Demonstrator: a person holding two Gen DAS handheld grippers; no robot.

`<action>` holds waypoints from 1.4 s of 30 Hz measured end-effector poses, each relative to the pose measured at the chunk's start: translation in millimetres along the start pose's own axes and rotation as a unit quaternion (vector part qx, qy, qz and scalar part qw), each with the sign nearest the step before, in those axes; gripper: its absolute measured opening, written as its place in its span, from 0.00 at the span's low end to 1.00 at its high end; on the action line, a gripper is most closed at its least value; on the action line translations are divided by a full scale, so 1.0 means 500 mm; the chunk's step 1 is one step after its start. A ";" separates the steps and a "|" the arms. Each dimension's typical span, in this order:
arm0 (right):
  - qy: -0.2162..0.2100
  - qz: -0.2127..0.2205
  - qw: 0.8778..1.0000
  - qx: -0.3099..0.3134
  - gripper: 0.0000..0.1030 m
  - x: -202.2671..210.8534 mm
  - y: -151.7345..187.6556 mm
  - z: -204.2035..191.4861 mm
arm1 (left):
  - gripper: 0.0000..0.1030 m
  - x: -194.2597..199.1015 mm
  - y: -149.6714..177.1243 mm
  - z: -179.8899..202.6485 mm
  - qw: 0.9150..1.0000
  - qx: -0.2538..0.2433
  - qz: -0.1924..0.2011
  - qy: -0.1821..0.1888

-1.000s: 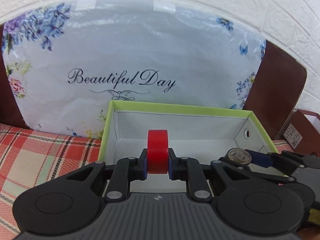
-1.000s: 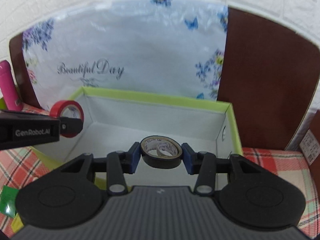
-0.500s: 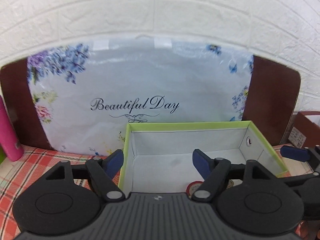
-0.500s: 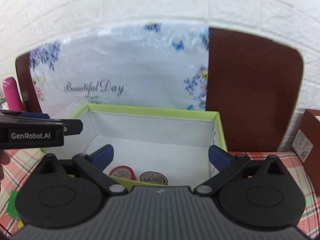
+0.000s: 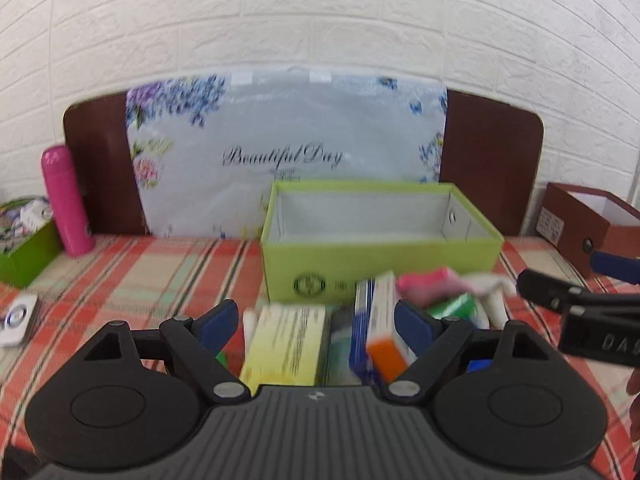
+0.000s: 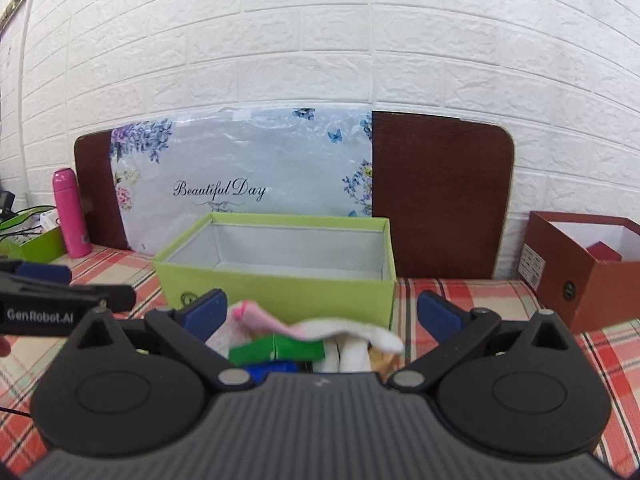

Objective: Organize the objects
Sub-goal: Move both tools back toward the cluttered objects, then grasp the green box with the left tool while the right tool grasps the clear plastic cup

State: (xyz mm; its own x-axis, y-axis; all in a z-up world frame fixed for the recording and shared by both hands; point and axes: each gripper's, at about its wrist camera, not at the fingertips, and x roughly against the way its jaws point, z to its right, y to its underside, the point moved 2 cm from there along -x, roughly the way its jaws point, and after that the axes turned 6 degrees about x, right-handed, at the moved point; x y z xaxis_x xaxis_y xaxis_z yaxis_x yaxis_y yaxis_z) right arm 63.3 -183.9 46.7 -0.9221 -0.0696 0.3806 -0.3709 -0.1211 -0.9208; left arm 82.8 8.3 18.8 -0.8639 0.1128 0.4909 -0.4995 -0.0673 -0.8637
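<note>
Left wrist view: your claws, left (image 5: pixel 316 322) and right (image 6: pixel 320 312), now gape empty; both tapes dropped into the lime-green cardboard box (image 5: pixel 380 256) at twelve o'clock, so pick next.

Left wrist view: taken low over the red plaid tablecloth (image 5: pixel 132 276), looking forward between its own spread fingers toward the white brick wall (image 5: pixel 320 20), near a clutter of small cartons. Right wrist view: same heading, set further right. Both share the open lime-green cardboard box (image 5: pixel 380 256) (image 6: pixel 280 292) and the floral plastic bag (image 5: pixel 288 152) (image 6: pixel 244 184).
</note>
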 end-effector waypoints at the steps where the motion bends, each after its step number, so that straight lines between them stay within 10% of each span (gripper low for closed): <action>1: 0.003 -0.004 1.000 -0.002 1.00 0.015 0.014 0.000 | 0.86 0.008 0.019 -0.004 1.000 0.004 -0.008 -0.002; 22: -0.069 -0.121 0.989 -0.042 1.00 0.068 0.244 -0.074 | 0.86 0.037 0.178 -0.085 0.996 0.028 -0.081 -0.015; 34: 0.046 -0.068 0.995 -0.059 0.95 0.063 0.197 -0.008 | 0.86 0.013 0.125 -0.152 0.996 0.043 -0.056 -0.054; 38: 0.081 -0.075 0.993 -0.051 0.76 0.030 0.198 0.014 | 0.86 -0.022 0.079 -0.189 0.994 0.061 -0.038 -0.079; 42: 0.087 -0.092 0.989 -0.076 0.23 0.011 0.218 0.043 | 0.86 -0.086 0.042 -0.208 0.992 0.073 -0.037 -0.093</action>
State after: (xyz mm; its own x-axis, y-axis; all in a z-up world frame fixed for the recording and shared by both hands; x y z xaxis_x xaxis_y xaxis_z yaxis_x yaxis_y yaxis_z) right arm 20.3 -218.8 -49.8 -0.8374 0.1134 0.5347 -0.5344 0.0357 -0.8445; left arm 116.3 105.0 -32.1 -0.8147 -0.0610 0.5767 -0.5545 -0.2092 -0.8054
